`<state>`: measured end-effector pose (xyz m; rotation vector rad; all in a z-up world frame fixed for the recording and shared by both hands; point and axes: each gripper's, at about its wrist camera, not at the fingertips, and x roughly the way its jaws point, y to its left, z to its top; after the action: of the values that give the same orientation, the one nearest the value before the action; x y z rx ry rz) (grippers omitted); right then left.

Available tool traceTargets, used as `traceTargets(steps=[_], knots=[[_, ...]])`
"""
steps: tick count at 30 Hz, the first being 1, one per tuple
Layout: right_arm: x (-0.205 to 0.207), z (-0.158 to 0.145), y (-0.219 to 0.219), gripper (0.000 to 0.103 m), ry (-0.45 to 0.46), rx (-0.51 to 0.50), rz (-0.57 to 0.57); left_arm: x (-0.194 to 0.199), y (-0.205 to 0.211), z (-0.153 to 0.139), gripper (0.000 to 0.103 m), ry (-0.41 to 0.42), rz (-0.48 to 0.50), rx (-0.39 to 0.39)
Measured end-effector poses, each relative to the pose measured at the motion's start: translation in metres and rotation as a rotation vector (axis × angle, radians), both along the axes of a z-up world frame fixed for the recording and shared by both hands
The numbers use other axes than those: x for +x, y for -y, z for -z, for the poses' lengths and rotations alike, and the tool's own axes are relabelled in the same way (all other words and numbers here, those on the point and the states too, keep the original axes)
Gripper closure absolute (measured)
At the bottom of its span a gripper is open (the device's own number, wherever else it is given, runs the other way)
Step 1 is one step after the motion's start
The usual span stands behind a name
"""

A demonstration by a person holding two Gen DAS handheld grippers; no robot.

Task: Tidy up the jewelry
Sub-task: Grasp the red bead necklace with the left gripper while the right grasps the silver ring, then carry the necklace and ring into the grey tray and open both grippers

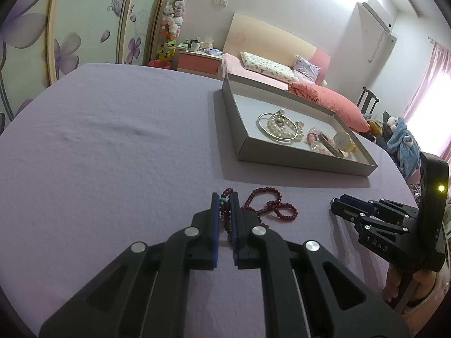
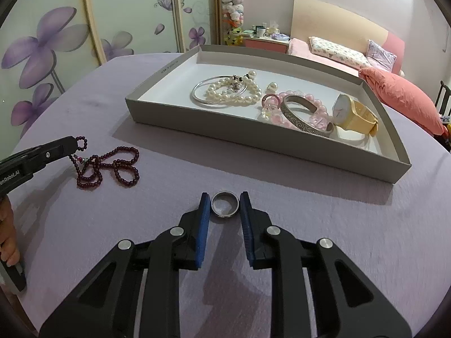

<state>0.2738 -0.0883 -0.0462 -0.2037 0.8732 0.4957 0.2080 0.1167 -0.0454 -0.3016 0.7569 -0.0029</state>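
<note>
Dark red bead necklace (image 2: pixel 112 169): long, limp strand, light, no stiffness at all, heaped in loops on the lilac tablecloth (image 2: pixel 282 239) just in front of the near left corner of the grey tray (image 2: pixel 253 138). Likely to trail and swing when lifted, so best taken at a bunched section rather than a single bead; round polished beads probably slip between flat pads. Left gripper (image 1: pixel 225 197) clamped tight on one end of that strand, beads visible between the blue pads (image 1: pixel 215 219), remainder still lying on the cloth. Silver ring (image 2: pixel 225 204): small, rigid, smooth metal, lying flat on the cloth in front of the tray's long near wall, well apart from the necklace. Hard and slick, prone to squirt out sideways; safest hold across its outer edge at opposite sides. Right gripper (image 2: pixel 225 203) straddling exactly there, jaws narrowed until both pads meet the ring's rim, ring not yet lifted. Inside the tray: thin silver bangle (image 2: pixel 217 93) with pearl bracelet (image 2: pixel 239 93), pink bead bracelet (image 2: pixel 304 109), engraved cuff (image 2: pixel 304 121), yellow-strapped watch (image 2: pixel 355 115).
</note>
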Motion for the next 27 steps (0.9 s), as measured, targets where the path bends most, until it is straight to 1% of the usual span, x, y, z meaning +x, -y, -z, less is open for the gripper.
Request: traceTargets(steps=[5,8,12,19,27], knots=[[-0.006,-0.001,0.011,0.081,-0.003,0.011,0.021,-0.002,0.002,-0.001,0.095,0.017,0.001,0.009],[-0.018,-0.006,0.026,0.081,0.028,0.024,0.042,-0.004,0.007,-0.003,0.095,0.03,0.014,0.022],[-0.03,-0.02,0.051,0.08,0.089,0.054,0.09,-0.008,0.01,-0.009,0.095,0.052,0.038,0.023],[-0.033,-0.046,0.085,0.08,0.171,0.119,0.171,-0.015,0.023,-0.039,0.095,0.141,0.069,0.023],[-0.032,-0.068,0.098,0.08,0.263,0.163,0.192,-0.016,0.047,-0.088,0.095,0.268,0.098,0.055]])
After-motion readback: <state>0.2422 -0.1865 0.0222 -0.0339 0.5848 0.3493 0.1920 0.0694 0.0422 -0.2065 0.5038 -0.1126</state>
